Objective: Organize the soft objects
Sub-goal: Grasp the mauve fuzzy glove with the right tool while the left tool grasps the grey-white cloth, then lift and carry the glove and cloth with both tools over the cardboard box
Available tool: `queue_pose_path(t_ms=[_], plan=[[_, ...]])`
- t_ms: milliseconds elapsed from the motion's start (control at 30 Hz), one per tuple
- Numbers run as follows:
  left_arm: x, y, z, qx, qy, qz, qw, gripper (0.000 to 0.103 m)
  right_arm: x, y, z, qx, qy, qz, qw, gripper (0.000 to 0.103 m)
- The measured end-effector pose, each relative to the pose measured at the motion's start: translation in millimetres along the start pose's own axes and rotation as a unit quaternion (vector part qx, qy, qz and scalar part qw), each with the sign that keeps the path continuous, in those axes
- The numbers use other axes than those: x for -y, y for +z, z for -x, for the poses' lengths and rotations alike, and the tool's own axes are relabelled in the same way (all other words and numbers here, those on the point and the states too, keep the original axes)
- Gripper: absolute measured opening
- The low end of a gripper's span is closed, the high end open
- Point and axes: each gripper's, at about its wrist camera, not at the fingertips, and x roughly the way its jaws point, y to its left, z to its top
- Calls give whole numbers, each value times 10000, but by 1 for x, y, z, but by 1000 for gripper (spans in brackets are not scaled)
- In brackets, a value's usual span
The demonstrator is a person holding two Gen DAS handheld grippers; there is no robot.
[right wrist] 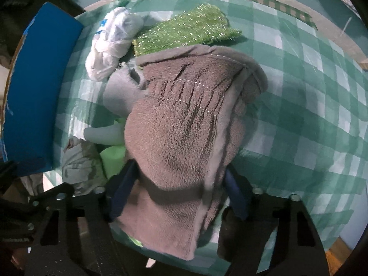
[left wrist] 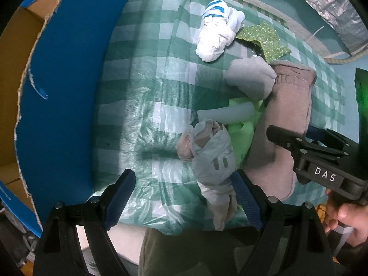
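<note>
Your right claw [right wrist: 179, 191] straddles the brown towel [right wrist: 191, 124], whose long axis runs straight ahead on the bench [right wrist: 310, 115]; whether it pinches is unclear. Left claw [left wrist: 184, 193] spread, beside the grey bundle [left wrist: 214, 158].

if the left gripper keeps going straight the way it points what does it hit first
Probably the checked tablecloth. The left gripper is open, and the crumpled grey plastic bag lies against its right finger, so that might brush first. Depth is hard to judge through the fisheye.

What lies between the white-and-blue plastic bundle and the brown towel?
In the left wrist view, the grey plush toy and the glittery green cloth lie between the white-and-blue bundle and the brown towel.
</note>
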Motion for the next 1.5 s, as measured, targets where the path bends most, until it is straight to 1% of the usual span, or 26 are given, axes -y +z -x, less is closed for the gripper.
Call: queue_pose_path(t_ms=[33, 67, 100, 133, 167, 233, 333, 400, 500, 533, 600, 667, 800, 833, 933, 1100, 1133, 1200, 1233, 1400, 1500], plan=[[0, 1, -1, -16, -35, 15, 10000, 87, 2, -3, 0, 26, 33, 50, 10000, 59], [0, 2, -2, -29, -65, 23, 10000, 87, 1, -3, 2, 38, 83, 115, 9999, 49], [1, 5, -3, -53, -100, 25, 9999, 87, 0, -6, 3, 41, 124, 157, 9998, 45], [3, 5, -5, -67, -115, 23, 9999, 87, 0, -7, 5, 39, 172, 197, 9997, 37], [3, 6, -7, -81, -122, 19, 9999, 87, 0, -7, 7, 33, 219, 216, 9995, 33], [6, 7, -11, -105, -111, 4, 9999, 87, 1, -7, 9, 5, 299, 205, 9993, 31], [12, 13, -20, -178, -109, 1, 9998, 87, 3, -9, 14, 20, 339, 173, 9993, 30], [14, 17, -26, -238, -161, 30, 9996, 85, 6, -8, 19, 39, 381, 131, 9992, 30], [16, 21, -27, -188, -202, 9, 9996, 57, 1, -15, 27, 110, 465, 66, 9988, 30], [18, 23, -27, -195, -227, -25, 9995, 54, 1, -16, 32, 133, 485, 44, 9987, 30], [20, 25, -27, -235, -300, -40, 9993, 41, 1, -18, 37, 153, 496, 7, 9986, 30], [21, 27, -27, -241, -386, -43, 9990, 39, 2, -18, 42, 181, 514, -14, 9985, 30], [22, 28, -21, -142, -333, -191, 9992, 37, 1, -20, 51, 238, 535, -32, 9983, 30], [17, 16, -17, -113, -332, -218, 9991, 37, 2, -20, 53, 252, 532, -40, 9983, 30], [14, 15, -9, -53, -365, -255, 9990, 37, 2, -20, 57, 265, 513, -74, 9983, 30], [9, 14, 13, 108, -400, -306, 9987, 36, 2, -20, 67, 301, 528, -101, 9981, 30], [8, 8, 18, 133, -392, -318, 9986, 36, 2, -20, 70, 308, 520, -100, 9981, 30], [6, 7, 29, 222, -379, -351, 9984, 36, 1, -19, 75, 312, 495, -102, 9982, 30], [7, 3, 29, 262, -368, -365, 9983, 36, 1, -19, 78, 328, 501, -103, 9982, 30], [5, 5, 54, 437, -333, -357, 9979, 36, -2, -19, 95, 414, 545, -98, 9976, 30], [1, -6, 65, 530, -267, -376, 9975, 36, -6, -18, 107, 470, 505, -55, 9976, 30]])
